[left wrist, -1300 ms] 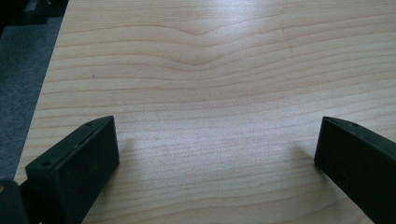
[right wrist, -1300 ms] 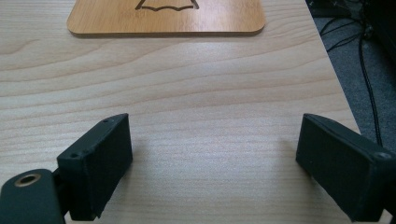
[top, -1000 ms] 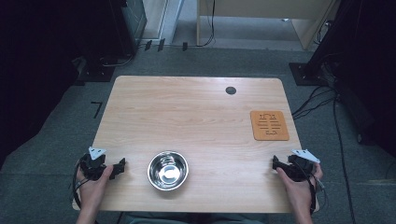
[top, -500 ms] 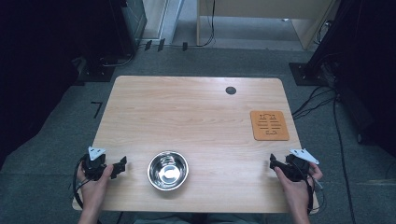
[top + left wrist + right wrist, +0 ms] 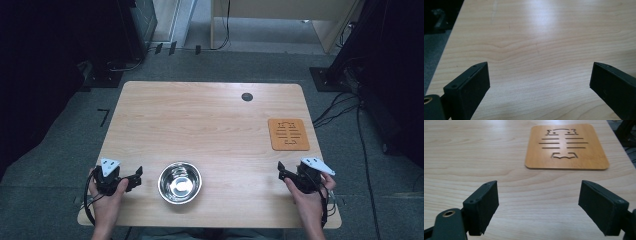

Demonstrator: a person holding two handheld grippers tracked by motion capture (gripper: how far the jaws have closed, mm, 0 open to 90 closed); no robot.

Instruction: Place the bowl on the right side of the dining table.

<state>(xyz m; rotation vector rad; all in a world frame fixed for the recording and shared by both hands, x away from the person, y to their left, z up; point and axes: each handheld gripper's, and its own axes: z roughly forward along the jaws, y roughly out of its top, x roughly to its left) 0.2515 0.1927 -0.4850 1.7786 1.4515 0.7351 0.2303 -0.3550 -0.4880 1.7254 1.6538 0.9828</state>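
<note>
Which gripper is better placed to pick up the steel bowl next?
Left, probably. The left gripper sits open right beside the steel bowl, while the right gripper, also open, is much farther off, nearer the wooden trivet.

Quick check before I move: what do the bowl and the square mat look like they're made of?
The bowl looks like polished metal, probably stainless steel: its inside mirrors bright highlights and dark patches. The mat looks like thin wood or bamboo with a smooth, satin orange-brown finish; faint grain shows, and clean slots are cut through it. It could also be a laminate, the look leaves that open.
</note>
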